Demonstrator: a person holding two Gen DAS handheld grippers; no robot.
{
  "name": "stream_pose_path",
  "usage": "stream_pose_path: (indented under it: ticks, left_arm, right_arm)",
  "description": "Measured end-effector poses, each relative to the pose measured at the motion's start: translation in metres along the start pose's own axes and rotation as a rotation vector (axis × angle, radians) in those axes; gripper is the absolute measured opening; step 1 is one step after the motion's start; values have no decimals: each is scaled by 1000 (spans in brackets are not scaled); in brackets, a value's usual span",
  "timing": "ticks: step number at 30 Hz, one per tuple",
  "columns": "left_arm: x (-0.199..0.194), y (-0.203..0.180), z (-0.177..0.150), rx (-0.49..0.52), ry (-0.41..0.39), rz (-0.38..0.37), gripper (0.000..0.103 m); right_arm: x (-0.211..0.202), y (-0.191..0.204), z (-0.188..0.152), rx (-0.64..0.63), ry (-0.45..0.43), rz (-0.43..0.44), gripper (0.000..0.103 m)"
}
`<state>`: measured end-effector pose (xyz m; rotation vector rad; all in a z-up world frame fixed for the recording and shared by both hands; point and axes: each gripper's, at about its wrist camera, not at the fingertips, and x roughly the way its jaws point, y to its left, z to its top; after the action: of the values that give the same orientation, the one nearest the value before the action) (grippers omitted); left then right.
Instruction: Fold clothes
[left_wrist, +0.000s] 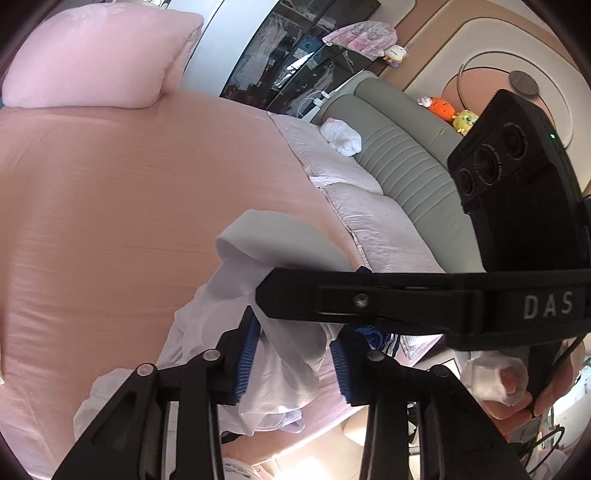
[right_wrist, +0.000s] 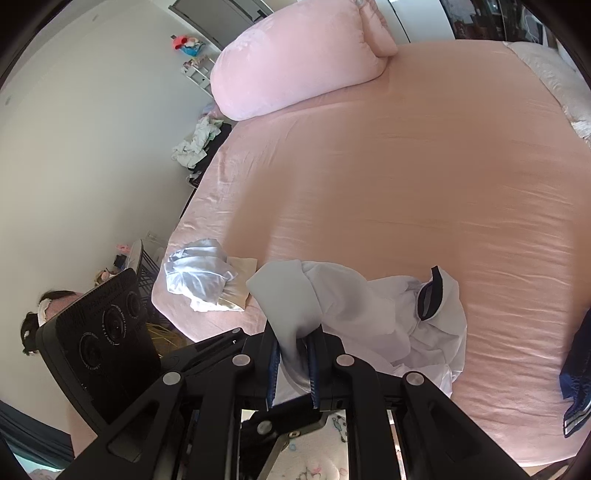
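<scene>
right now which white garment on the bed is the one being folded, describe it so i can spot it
Start at the pink bed sheet and go to its near edge, in front of the big pink pillow. There lies a loose white garment, pinched at one corner in the right claw. Unlike the smaller crumpled white bundle beside it, it has a dark navy collar.

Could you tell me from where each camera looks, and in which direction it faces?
Left wrist: on the left gripper, tilted down over the pink bed sheet toward the grey headboard; the right gripper's black arm crosses the view, a hand shows.
Right wrist: on the right gripper, facing the big pink pillow.
Shared: the crumpled white garment.
</scene>
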<state>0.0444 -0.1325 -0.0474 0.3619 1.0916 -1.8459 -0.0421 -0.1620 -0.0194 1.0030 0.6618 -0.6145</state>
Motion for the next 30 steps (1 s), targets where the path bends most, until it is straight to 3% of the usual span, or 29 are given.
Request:
stream_pose_path:
  ticks: [4, 8, 10, 12, 13, 16, 19, 24, 28, 30]
  left_arm:
    - [7, 17, -8, -72, 25, -21, 18]
    - [3, 22, -13, -55, 27, 10, 17]
    - [0, 27, -16, -57, 36, 23, 17]
    - [-2, 32, -20, -57, 46, 50, 17]
    - [-3, 36, -21, -62, 48, 63, 17]
    - [-5, 48, -28, -103, 62, 34, 17]
    - [-3, 57, -33, -136, 82, 16, 17]
    - [2, 65, -39, -139, 131, 54, 17]
    - [2, 66, -37, -105, 174, 63, 17]
    - [6, 62, -35, -48, 244, 130, 22]
  right_arm:
    - [10, 1, -2, -5, 31, -4, 14]
    - [14, -7, -7, 9, 40, -13, 14]
    - [8, -17, -10, 59, 22, -15, 29]
    - [-1, -30, -16, 100, -19, -46, 53]
    - [-5, -36, -19, 117, -40, -66, 54]
    - [-8, -62, -30, 207, -41, -88, 55]
    - [11, -87, -42, 280, 23, -118, 55]
    - [59, -125, -58, 412, 143, -144, 55]
    - [79, -132, -65, 455, 169, -143, 55]
    - [83, -129, -62, 438, 173, -152, 55]
